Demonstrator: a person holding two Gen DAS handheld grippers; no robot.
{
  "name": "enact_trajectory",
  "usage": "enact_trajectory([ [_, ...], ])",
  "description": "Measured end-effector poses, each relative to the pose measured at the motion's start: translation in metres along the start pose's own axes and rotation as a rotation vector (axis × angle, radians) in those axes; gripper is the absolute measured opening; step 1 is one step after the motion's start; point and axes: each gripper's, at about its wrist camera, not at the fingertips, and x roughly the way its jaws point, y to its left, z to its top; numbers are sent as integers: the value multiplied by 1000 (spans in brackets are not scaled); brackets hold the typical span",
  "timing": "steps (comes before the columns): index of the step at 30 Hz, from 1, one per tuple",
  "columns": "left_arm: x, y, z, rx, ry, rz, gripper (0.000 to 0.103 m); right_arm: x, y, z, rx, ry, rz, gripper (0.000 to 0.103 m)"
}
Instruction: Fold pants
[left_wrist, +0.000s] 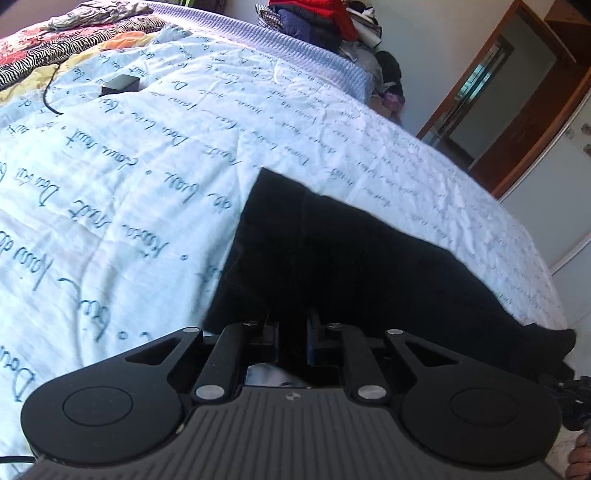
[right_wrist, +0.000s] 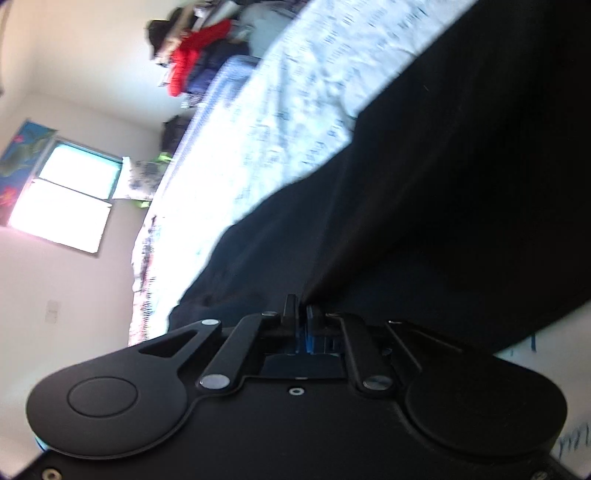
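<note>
1. Left wrist view: my left tongs are drawn close on the near edge of the black soft-fabric pants, which lie flat on the bed's white quilted cover with blue handwriting print. I judge the grip for the first fold is made. The script on the cover is cursive and upside down; I cannot read it with certainty.

2. Right wrist view: my right tongs are clamped on a raised edge of the same pants. The picture is blurred; no label is readable. Next, I think both hands must lift together and carry the edge over the rest, keeping the cloth taut.
</note>
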Motion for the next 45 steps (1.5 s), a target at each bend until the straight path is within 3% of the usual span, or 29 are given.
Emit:
enact_trajectory([
  [2, 17, 11, -4, -20, 56, 16, 20, 5, -8, -12, -5, 36, -28, 5],
  [4, 23, 12, -5, -35, 53, 6, 22, 20, -28, -20, 49, 77, -70, 5],
  [7, 19, 12, 0, -28, 68, -12, 33, 19, -37, -18, 115, 83, -29, 8],
  [8, 15, 13, 1, -23, 82, -26, 35, 16, -36, -15, 122, 102, -21, 13],
  [10, 1, 21, 3, -31, 91, -39, 38, 4, -32, -10, 136, 116, 3, 46],
  [12, -20, 26, 6, -29, 66, -32, 40, -17, -26, -3, 107, 72, -2, 65],
  [15, -50, 26, 10, -17, -5, -45, 40, -43, -6, 7, 10, -16, -35, 67],
  [18, -46, 0, 16, 13, -56, -125, 41, -30, 12, 23, -15, -24, 49, 71],
  [21, -8, -40, 14, 104, -49, -157, 41, 25, 37, 43, 0, 39, 167, 72],
  [23, 27, -62, 7, 178, -16, -107, 43, 74, 46, 55, 43, 82, 210, 76],
  [25, 58, -69, -5, 222, 26, -34, 45, 121, 40, 61, 106, 133, 173, 77],
  [26, 57, -70, -13, 250, -37, -34, 52, 141, 32, 60, 130, 161, 105, 77],
  [27, 57, -74, -19, 289, -59, -35, 56, 151, 23, 54, 150, 169, 65, 68],
  [28, 54, -76, -25, 323, -79, -35, 57, 149, 17, 51, 149, 151, 84, 53],
  [31, 41, -70, -39, 328, -173, -22, 64, 115, 12, 52, 103, 200, 103, 60],
  [34, 28, -68, -55, 287, -227, -43, 74, 34, 0, 73, 12, 34, 76, 76],
  [36, 22, -71, -65, 256, -278, -67, 75, -19, -23, 91, 3, -101, 6, 78],
  [39, 18, -78, -79, 222, -346, -74, 83, -83, -72, 120, 111, -266, -98, 82],
  [41, 24, -80, -91, 214, -333, -56, 89, -123, -109, 132, 210, -332, -138, 82],
  [43, 28, -84, -90, 222, -286, -24, 87, -143, -132, 135, 276, -338, -135, 82],
  [45, 22, -86, -88, 240, -299, -36, 89, -141, -133, 134, 287, -310, -120, 82],
])
